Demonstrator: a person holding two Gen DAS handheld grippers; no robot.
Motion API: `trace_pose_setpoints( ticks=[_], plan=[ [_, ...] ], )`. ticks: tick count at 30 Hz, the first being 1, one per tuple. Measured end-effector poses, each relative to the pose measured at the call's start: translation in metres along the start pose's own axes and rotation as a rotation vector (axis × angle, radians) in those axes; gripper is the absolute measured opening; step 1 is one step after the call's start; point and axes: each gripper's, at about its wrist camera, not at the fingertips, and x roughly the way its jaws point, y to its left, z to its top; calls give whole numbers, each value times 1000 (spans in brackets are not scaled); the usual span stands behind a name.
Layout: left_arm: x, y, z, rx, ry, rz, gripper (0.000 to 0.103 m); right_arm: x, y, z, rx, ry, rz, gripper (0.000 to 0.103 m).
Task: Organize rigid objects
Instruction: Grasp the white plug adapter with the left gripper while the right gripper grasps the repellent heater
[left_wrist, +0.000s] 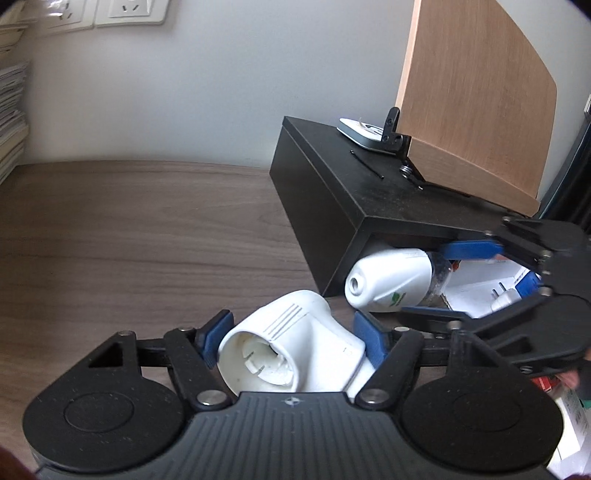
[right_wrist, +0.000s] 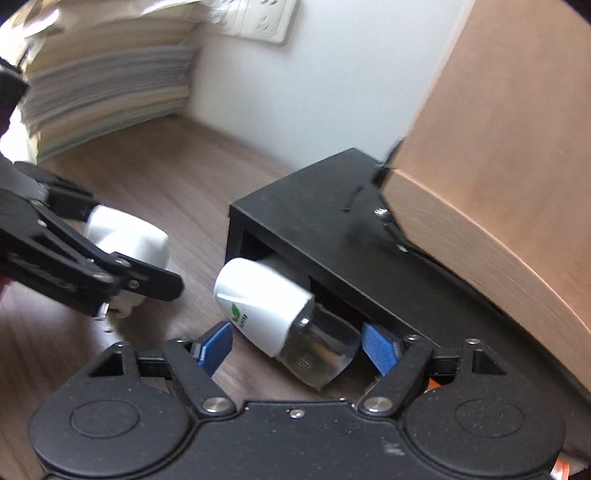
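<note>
Left gripper straddles white plastic housing lying on wooden desk; jaws about half open, pads at its sides, firm contact not confirmable. Right gripper wide open around clear glass end of white-capped bottle, which lies half under black riser; nothing gripped. Advise centring pads on widest flanks, squeezing square, lifting straight. Count: two grippers, one housing, one bottle, one riser.
</note>
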Motion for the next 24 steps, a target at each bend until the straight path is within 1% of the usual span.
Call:
trace_pose_setpoints(
  ticks=[1, 3, 4, 5, 6, 7, 8, 9, 10, 13, 19, 24],
  plan=[
    [1, 4, -1, -12, 0, 1, 73, 6, 2, 1, -15, 15, -1, 99],
    [2, 8, 0, -34, 4, -2, 73, 14, 2, 2, -22, 26, 41, 96],
    [2, 8, 0, -42, 4, 0, 73, 18, 1, 3, -4, 39, 53, 91],
    [3, 9, 1, -45, 2, 3, 73, 18, -1, 4, 43, 36, 63, 86],
    [2, 9, 1, -48, 0, 6, 73, 16, -1, 4, 77, 35, 90, 69],
    [1, 10, 1, -52, -3, 7, 73, 15, -1, 4, 108, 41, 125, 66],
    [-2, 11, 0, -56, -6, 9, 73, 13, 1, 3, 127, 44, 130, 63],
    [-4, 11, 0, -60, -8, 10, 73, 10, 5, 0, 132, 45, 128, 51],
    [-6, 12, -1, -64, -11, 10, 73, 7, 7, -3, 150, 47, 132, 50],
    [-10, 13, -2, -84, -19, 19, 73, -3, 10, -13, 268, 38, 156, 50],
    [-20, 6, -4, -88, -22, 11, 73, -31, 6, -26, 463, -33, 141, 50],
    [-33, -16, -4, -72, -48, -3, 73, -74, 5, -33, 515, -103, 102, 50]
  ],
)
